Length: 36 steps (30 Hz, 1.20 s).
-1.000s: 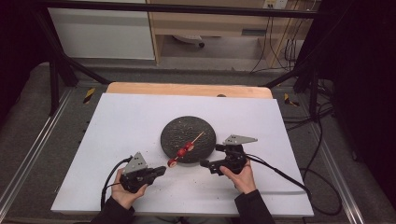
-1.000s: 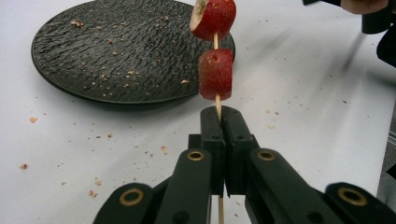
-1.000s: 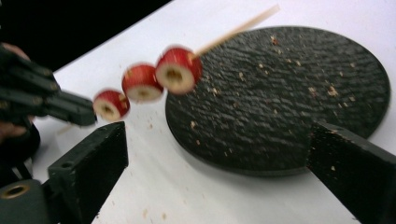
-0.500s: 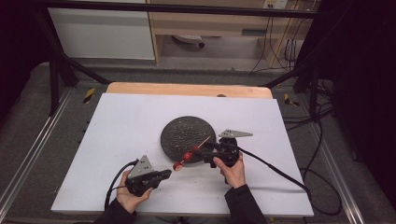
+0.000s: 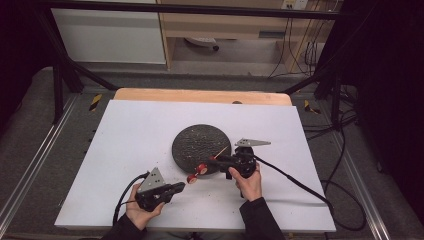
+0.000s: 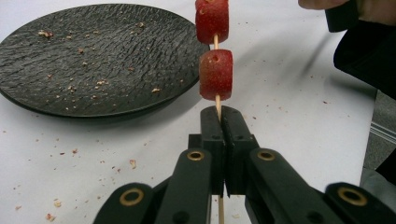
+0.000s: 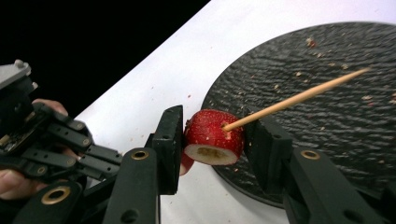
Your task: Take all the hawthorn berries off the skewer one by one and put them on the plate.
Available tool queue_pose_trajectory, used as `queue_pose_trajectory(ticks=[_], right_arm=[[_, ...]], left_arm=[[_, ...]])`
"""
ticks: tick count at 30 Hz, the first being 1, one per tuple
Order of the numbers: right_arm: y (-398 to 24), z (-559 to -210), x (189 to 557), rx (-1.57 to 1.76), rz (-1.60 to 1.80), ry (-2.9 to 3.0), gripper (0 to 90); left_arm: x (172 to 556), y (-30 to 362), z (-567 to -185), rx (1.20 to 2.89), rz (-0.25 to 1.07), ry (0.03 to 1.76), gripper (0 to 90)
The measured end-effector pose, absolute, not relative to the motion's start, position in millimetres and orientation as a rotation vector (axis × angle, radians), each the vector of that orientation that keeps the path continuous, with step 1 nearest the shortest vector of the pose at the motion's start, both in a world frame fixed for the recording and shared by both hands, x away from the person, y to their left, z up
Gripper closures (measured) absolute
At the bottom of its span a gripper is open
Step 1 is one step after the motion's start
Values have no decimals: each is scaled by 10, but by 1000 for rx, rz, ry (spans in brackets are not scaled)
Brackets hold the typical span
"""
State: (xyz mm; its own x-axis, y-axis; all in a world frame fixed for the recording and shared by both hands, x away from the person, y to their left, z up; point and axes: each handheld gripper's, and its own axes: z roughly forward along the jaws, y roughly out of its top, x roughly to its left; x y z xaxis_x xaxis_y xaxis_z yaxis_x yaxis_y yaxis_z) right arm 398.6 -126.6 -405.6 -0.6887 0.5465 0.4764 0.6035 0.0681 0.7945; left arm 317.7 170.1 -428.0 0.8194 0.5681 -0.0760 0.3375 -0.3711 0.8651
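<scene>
beside plate, right gripper clamps strawberry

My plate sits mid-table. Before it, my skewer carries 2 pieces, between my left gripper and my right gripper.

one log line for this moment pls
left tongs: shut on skewer | right tongs: just closed on upper fruit piece | plate: crumbs only

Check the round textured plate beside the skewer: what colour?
Black, with a rippled slate-like surface and pale crumbs: round textured plate, clearest in the left gripper view.
</scene>
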Motion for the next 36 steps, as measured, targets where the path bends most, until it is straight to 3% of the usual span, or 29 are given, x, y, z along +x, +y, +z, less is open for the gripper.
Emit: queue_pose_trajectory(ticks=[24,36], right_arm=[[-1674,-3565,4380,-1372,-1835,-2245,603],[-1426,-3931,4618,-1450,-1680,-2353,604]], left_arm=[[3158,1892,-4279,1968,309,692,884],[3219,2056,-4252,1925,327,763,884]])
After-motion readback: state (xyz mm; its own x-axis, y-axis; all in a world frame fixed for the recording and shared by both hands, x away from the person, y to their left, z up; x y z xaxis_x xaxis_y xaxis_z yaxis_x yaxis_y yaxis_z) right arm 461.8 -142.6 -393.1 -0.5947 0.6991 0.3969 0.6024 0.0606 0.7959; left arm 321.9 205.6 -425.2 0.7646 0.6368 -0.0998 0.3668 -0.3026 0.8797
